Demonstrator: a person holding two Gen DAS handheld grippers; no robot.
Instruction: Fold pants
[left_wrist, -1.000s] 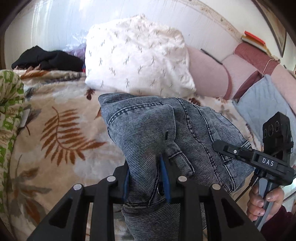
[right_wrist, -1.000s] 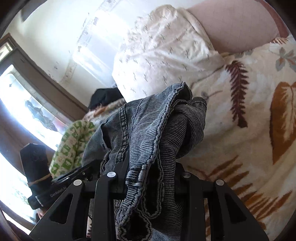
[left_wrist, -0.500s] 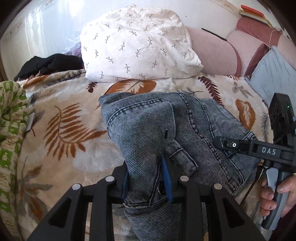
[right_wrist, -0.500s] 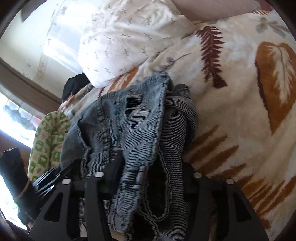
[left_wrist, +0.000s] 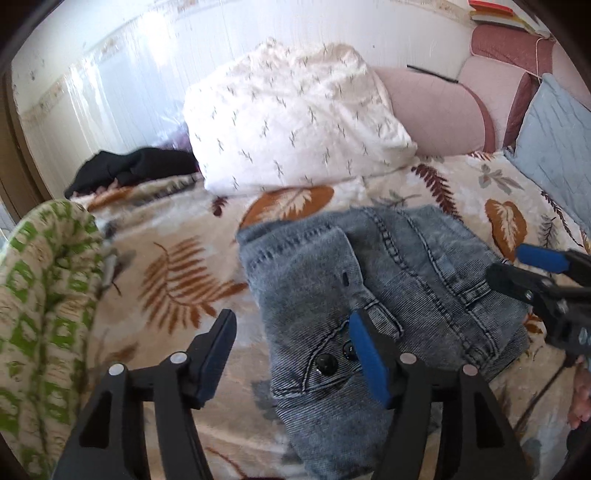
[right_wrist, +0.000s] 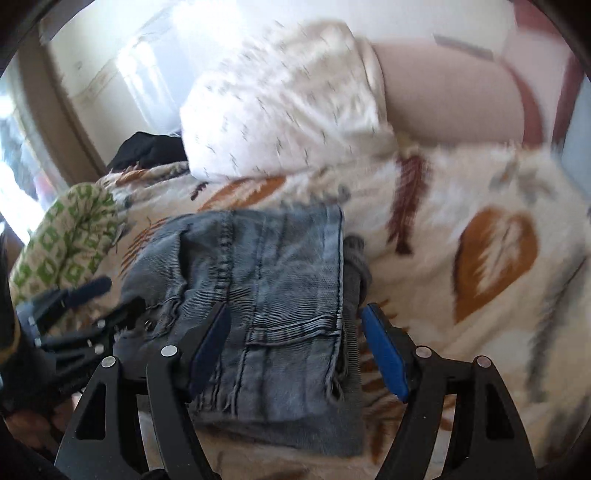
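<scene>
— Where are the pants?

— The folded grey-blue stonewashed denim pants lie flat on the cream fleece blanket with brown leaf print that covers the bed, toward its middle, just short of the white pillow with small grey sprigs at the head end. In the right wrist view the same pants show as a thick stack of layers with a seamed edge along their right side.

— What are the tools doing?

— The left gripper has its jaws spread wide and grips nothing; one blue-padded finger sits over the waistband near the two dark buttons, the other over bare blanket beside the pants. The right gripper is likewise spread apart, released, one finger over the denim and the other just past the folded edge.

— What else is on the bed?

— A green-and-cream patterned cloth bunches at the left edge, a black garment lies in the far left corner, and a dusty-pink cushion leans beside the pillow.
</scene>
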